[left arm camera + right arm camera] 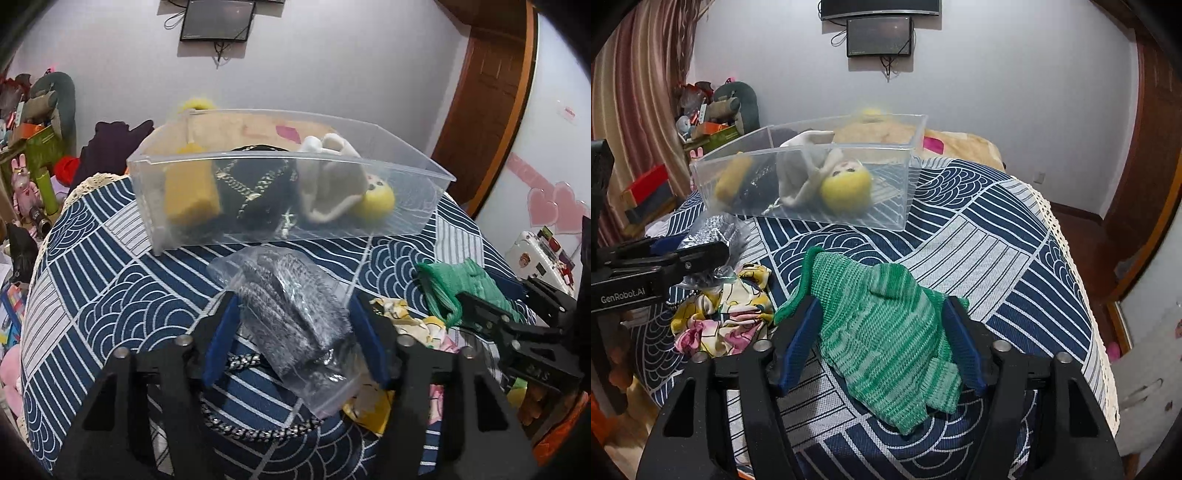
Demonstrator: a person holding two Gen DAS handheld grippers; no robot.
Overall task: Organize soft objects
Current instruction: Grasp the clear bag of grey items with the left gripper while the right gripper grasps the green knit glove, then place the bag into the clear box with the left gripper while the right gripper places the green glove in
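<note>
Cloth patterned in navy and white waves covers the bed under everything. Farthest left, the left gripper pinches a clear bag of grey fabric, its blue pads pressing both sides and holding the bag just above a speckled cord. Beyond it stands a clear bin holding a yellow sponge, a dark bag with a chain and a doll with yellow hair. A floral scarf lies crumpled between the two grippers. To the right, the right gripper clamps a green knitted garment, which sags onto the cloth in front of the bin.
</note>
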